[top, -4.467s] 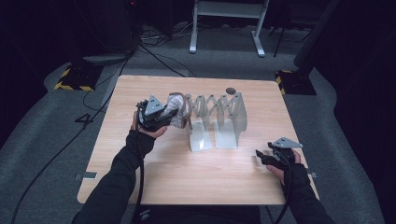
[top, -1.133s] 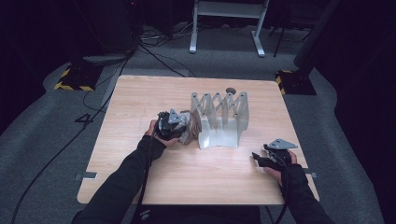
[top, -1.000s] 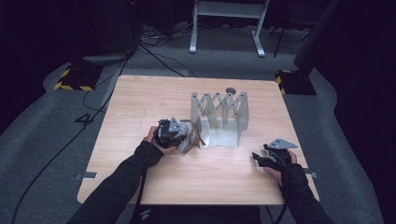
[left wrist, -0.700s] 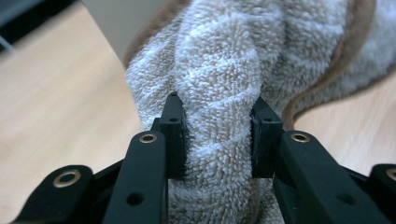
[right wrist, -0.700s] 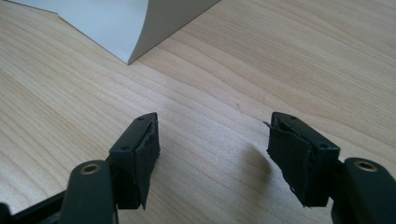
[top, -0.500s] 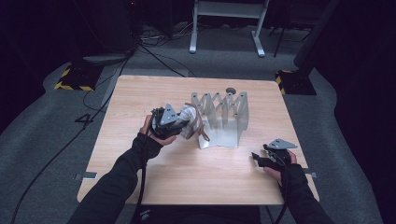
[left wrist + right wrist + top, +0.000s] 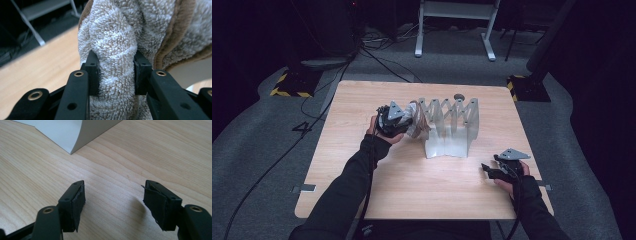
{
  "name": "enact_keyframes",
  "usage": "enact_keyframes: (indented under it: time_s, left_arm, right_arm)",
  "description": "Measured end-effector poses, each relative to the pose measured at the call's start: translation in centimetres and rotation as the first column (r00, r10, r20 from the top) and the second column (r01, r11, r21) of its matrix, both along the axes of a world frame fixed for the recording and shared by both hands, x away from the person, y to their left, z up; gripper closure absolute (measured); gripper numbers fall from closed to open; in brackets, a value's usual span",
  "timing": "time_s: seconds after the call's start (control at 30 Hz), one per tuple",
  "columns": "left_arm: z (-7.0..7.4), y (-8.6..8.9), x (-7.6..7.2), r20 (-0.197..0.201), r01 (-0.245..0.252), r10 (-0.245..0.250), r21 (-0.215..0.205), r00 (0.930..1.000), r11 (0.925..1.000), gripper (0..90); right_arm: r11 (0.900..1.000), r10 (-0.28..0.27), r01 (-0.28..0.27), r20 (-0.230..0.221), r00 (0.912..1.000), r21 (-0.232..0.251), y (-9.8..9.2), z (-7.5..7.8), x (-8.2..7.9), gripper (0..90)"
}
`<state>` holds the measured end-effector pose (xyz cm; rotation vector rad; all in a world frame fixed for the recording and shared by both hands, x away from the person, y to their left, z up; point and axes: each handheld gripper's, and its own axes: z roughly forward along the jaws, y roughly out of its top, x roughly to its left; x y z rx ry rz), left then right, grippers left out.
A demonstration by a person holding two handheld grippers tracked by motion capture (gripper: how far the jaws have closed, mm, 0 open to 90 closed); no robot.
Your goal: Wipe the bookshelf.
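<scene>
Terry-cloth grey towel (image 7: 112, 50), pinched in the left tongs (image 7: 113, 70), has lifted beside the grey accordion rack (image 7: 451, 125), ready for hanging; right tongs (image 7: 113, 205) rest spread.

High view looks forward and down over the whole desk (image 7: 377, 200); each gripper view sits close, facing along its jaws across that desk.

A wooden table (image 7: 412, 195) stands on grey floor (image 7: 592, 150) strewn with cables (image 7: 377, 45).
</scene>
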<state>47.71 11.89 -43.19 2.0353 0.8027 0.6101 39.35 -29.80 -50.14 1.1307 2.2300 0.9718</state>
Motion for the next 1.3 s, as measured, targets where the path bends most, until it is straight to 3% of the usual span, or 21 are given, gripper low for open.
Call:
enact_keyframes:
  time_s: [0.1,0.23,0.33,0.5,0.6,0.63,0.8,0.93,1.13,1.3]
  left_arm:
    - [-2.0,-0.1,0.2,-0.043,0.008,-0.006,0.047,0.9990,0.9989,65.5]
    - [-4.2,-0.3,-0.4,-0.096,0.028,-0.022,0.062,0.9952,0.9977,65.5]
    - [-5.2,-0.5,-1.3,-0.108,0.060,-0.051,0.076,0.9929,0.9953,65.3]
    - [-5.6,-0.6,-2.8,-0.126,0.117,-0.102,0.118,0.9868,0.9860,65.3]
    - [-6.4,-0.3,-4.3,-0.142,0.159,-0.146,0.088,0.9790,0.9833,64.8]
    - [-6.4,-0.2,-4.8,-0.132,0.170,-0.157,0.094,0.9787,0.9810,64.7]
    - [-6.1,0.4,-7.3,-0.150,0.240,-0.221,0.120,0.9637,0.9634,64.7]
    - [-5.7,1.4,-9.0,-0.154,0.264,-0.243,0.134,0.9578,0.9552,61.4]
    - [-4.6,3.2,-10.7,-0.124,0.210,-0.197,0.107,0.9726,0.9718,38.7]
    - [-2.8,4.7,-12.0,-0.069,0.172,-0.168,0.062,0.9834,0.9832,28.6]
  right_arm:
    - [1.000,0.000,0.000,0.001,1.0000,-0.001,0.0,0.0,0.0,34.2]
    - [1.000,0.007,-0.007,0.001,1.0000,-0.003,0.0,0.0,0.0,34.2]
    - [1.000,0.010,-0.010,0.001,0.9999,0.001,0.0,0.0,0.1,34.0]
    - [1.000,0.009,-0.009,0.002,1.0000,-0.002,0.1,0.0,0.0,34.0]
    - [1.000,0.010,-0.010,0.001,1.0000,-0.003,0.1,0.0,0.0,34.0]
    - [1.000,0.009,-0.009,0.002,1.0000,-0.003,0.1,0.0,0.0,34.0]
    - [1.000,0.008,-0.008,0.002,1.0000,-0.004,0.1,0.0,0.0,34.1]
    - [1.000,0.009,-0.009,0.000,1.0000,-0.004,0.1,0.0,-0.1,34.0]
    - [1.000,0.009,-0.009,0.004,0.9999,-0.001,0.1,0.1,0.0,34.0]
    - [1.000,0.013,-0.014,0.020,0.9997,0.023,0.1,0.9,-0.1,33.8]
